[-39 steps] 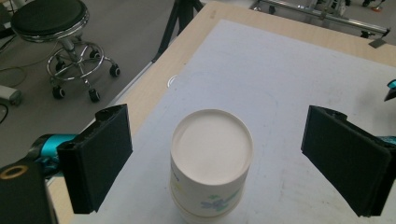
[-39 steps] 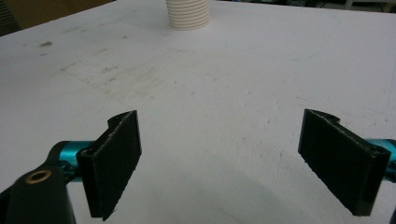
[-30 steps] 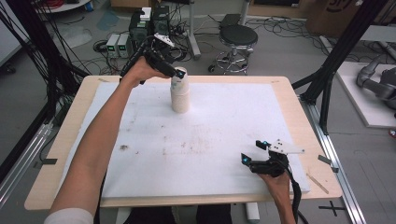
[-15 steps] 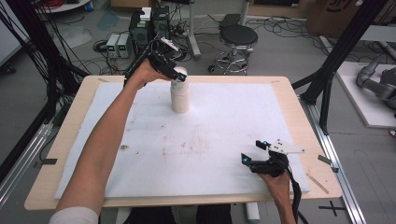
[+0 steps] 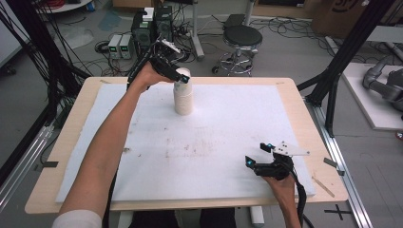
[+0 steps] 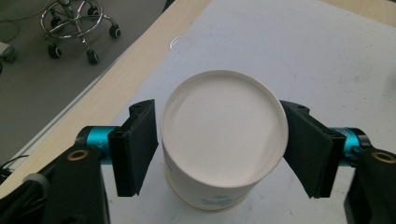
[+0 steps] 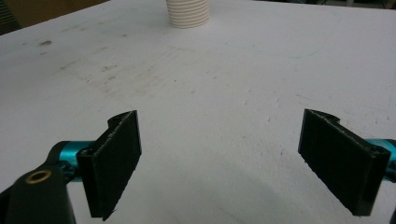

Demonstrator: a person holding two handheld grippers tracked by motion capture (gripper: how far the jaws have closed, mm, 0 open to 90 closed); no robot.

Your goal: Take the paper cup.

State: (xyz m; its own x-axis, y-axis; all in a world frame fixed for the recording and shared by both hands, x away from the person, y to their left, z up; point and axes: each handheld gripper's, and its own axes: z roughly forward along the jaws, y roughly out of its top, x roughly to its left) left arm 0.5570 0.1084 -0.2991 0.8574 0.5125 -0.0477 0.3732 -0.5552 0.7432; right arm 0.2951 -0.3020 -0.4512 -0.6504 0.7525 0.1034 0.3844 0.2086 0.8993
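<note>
— Cups (image 5: pixel 183 97) first: where do they stand?

— The stack of white paper cups stands upright on the white mat (image 5: pixel 214 142) that covers the table (image 5: pixel 304 102), near the far edge and a little left of the middle. In the right gripper view its ribbed lower part (image 7: pixel 188 12) shows at the top of the frame.

— And the left gripper (image 5: pixel 180 76)?

— It is at the top of the stack. In the left gripper view the top cup (image 6: pixel 223 140) sits bottom-up between the two black jaws, one on each side. The left jaw looks to touch the cup's wall; the right one sits at its rim, and whether they press it cannot be told.

— The right gripper (image 5: pixel 259 154)?

— It rests low over the mat near the near right corner, well apart from the stack, in the person's right hand (image 5: pixel 280 183). Its jaws stand wide apart with bare mat between them.

— Anything else on the mat?

— Faint grey smudges (image 5: pixel 190 147) around the middle.
</note>
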